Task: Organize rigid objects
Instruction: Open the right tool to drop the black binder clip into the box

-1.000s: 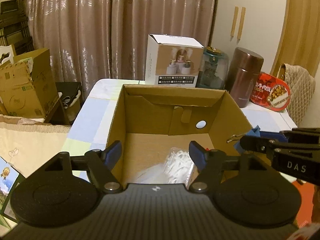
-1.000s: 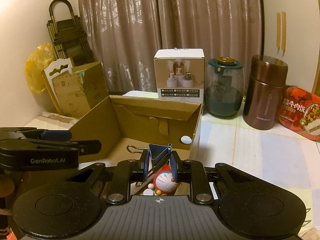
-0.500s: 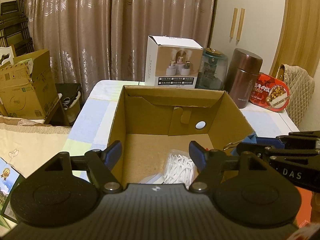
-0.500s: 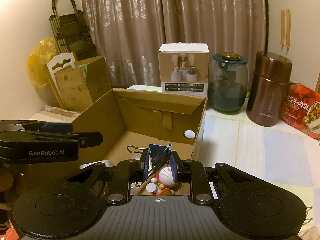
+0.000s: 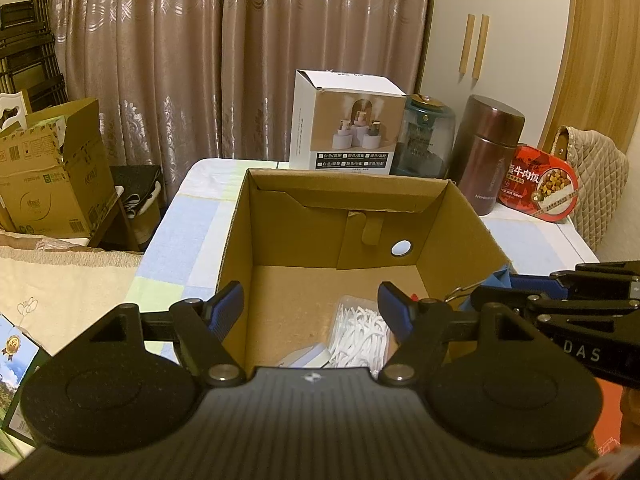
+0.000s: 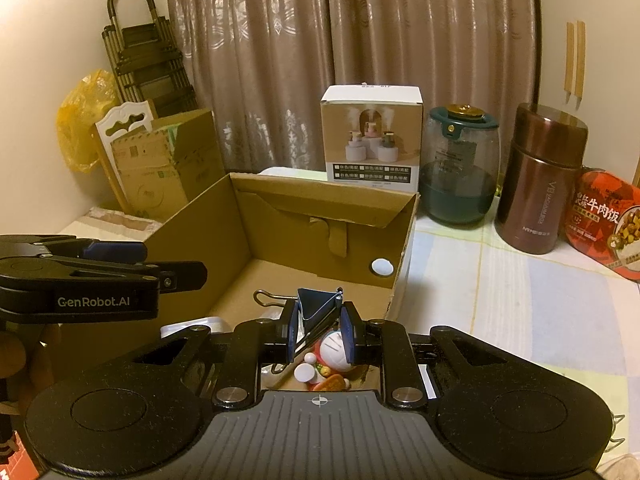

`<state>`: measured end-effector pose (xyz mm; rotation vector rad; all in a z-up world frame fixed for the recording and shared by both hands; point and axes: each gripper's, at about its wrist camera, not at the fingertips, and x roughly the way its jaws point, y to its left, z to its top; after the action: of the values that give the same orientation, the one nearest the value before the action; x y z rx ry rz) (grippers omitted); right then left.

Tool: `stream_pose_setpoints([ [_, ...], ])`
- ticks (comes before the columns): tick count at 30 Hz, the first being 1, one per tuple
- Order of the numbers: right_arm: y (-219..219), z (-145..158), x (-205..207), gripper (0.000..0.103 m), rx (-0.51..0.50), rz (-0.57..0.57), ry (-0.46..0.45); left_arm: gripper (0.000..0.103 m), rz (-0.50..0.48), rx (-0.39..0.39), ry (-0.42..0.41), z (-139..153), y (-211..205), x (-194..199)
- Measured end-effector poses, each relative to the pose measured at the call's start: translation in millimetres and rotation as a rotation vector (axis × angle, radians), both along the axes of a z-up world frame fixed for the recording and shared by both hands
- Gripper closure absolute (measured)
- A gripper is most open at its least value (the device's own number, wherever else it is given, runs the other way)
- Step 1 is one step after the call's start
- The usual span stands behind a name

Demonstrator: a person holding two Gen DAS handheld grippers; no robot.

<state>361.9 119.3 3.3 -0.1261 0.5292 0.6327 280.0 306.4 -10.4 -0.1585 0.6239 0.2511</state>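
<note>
An open cardboard box (image 5: 344,196) (image 6: 320,204) stands on the table in front of both grippers. My right gripper (image 6: 322,330) is shut on a blue binder clip (image 6: 316,308), held above the box's near right corner. The clip (image 5: 502,280) also shows in the left wrist view, at the right wall of the box. Under the right fingers lies a small blue-and-white cat figure (image 6: 334,350). My left gripper (image 5: 311,306) hangs open over the box's near edge, nothing between its fingers. A pack of white sticks (image 5: 360,330) rests on the box floor.
Behind the cardboard box stand a white product box (image 5: 344,128), a teal-lidded glass jar (image 6: 460,168), a brown flask (image 6: 540,176) and a red food tin (image 6: 608,220). A quilted bag (image 5: 596,176) sits far right. Another carton (image 5: 52,176) and a folded cart (image 6: 148,60) are on the left.
Both views drift only slightly. The right gripper keeps its hold on the clip, and the left gripper stays open.
</note>
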Motion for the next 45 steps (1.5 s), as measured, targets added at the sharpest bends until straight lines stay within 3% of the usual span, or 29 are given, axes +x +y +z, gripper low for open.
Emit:
stream_pose_setpoints([
  [13,-2,2,-3,0.084,0.050,0.041,0.011,0.033,0.007,0.003,-0.015,4,1,-3],
  [18,-6,9,-4,0.069,0.083,0.018,-0.007,0.033,0.015,0.003,-0.021,6,2,-5],
  [28,-10,13,-5,0.068,0.090,0.013,-0.022,0.033,0.011,0.004,-0.029,10,0,-8],
  [45,-63,32,-61,0.065,0.119,-0.044,-0.119,0.033,-0.047,-0.005,-0.079,29,-49,-44],
])
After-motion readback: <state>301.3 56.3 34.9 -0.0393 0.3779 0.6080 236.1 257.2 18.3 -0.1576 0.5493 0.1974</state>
